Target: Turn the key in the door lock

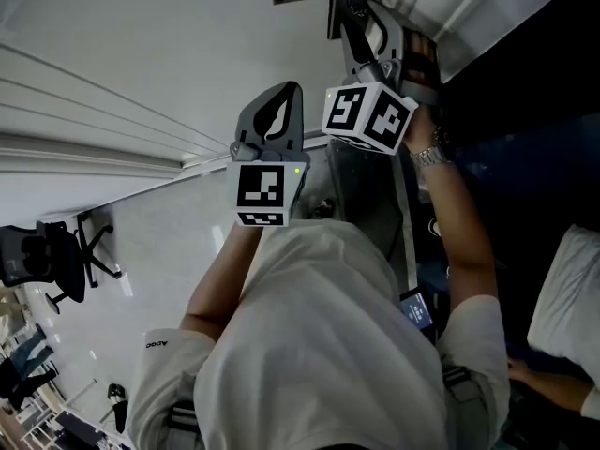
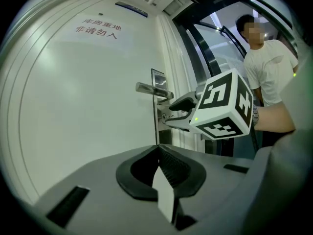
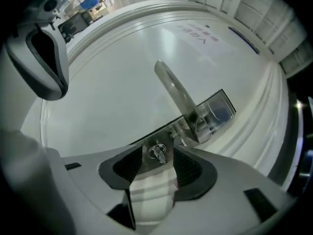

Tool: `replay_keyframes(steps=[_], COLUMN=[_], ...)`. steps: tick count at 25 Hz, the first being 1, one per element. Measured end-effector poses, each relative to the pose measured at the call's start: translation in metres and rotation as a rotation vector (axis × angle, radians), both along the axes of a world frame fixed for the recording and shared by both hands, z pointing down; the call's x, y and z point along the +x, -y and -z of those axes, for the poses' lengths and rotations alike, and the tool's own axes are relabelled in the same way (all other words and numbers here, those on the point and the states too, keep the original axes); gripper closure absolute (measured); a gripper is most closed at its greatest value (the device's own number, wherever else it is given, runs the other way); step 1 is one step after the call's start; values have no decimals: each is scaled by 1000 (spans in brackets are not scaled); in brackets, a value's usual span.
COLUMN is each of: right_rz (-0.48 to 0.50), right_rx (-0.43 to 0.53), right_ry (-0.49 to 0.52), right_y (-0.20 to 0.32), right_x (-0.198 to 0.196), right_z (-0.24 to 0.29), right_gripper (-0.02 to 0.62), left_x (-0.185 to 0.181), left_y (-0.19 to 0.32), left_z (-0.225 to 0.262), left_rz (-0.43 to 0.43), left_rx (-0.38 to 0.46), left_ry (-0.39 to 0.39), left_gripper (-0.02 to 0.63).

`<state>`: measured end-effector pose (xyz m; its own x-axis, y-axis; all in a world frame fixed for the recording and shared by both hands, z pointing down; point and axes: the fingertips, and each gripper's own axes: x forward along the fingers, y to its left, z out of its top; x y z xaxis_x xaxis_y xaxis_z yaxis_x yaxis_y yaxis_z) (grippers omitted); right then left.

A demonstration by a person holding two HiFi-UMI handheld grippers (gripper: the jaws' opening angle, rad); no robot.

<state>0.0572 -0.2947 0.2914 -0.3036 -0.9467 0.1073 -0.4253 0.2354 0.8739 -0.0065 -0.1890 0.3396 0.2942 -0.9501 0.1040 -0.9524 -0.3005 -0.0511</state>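
Note:
A small silver key (image 3: 158, 152) sits in the keyhole of the white door (image 2: 83, 111), just below the lever handle (image 3: 176, 92) and its metal plate (image 3: 217, 111). My right gripper (image 3: 157, 156) is open at the lock, one pad on each side of the key and neither pressing on it. From the left gripper view, that right gripper (image 2: 172, 112) reaches the door edge under the handle (image 2: 149, 88). My left gripper (image 2: 157, 150) hangs back from the door, shut and empty. In the head view the left gripper (image 1: 279, 101) is beside the right gripper (image 1: 361, 54).
Chinese lettering (image 2: 95, 28) is printed high on the door. A dark glass opening (image 2: 215, 43) lies right of the door frame. An office chair (image 1: 47, 256) stands on the shiny floor behind me. Another person's white sleeve (image 1: 567, 298) is close at the right.

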Motion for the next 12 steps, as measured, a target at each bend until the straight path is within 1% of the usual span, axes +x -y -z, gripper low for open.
replay_keyframes(steps=[2, 8, 9, 11, 12], right_rz=[-4, -8, -13, -28, -38], right_rx=[1, 5, 4, 9, 12], right_ry=[-30, -68, -68, -58, -50], right_y=[3, 11, 12, 14, 14], right_x=[1, -3, -4, -3, -2], right_z=[-1, -2, -3, -3, -2], right_gripper=[399, 404, 424, 494, 517], left_x=[-1, -3, -3, -4, -5], left_y=[-1, -5, -6, -6, -6], left_z=[0, -1, -1, -2, -2], left_rz=[3, 11, 13, 17, 18], left_rx=[-1, -6, -7, -8, -9], left_ry=[1, 7, 7, 5, 5], left_gripper=[597, 597, 597, 597, 597])
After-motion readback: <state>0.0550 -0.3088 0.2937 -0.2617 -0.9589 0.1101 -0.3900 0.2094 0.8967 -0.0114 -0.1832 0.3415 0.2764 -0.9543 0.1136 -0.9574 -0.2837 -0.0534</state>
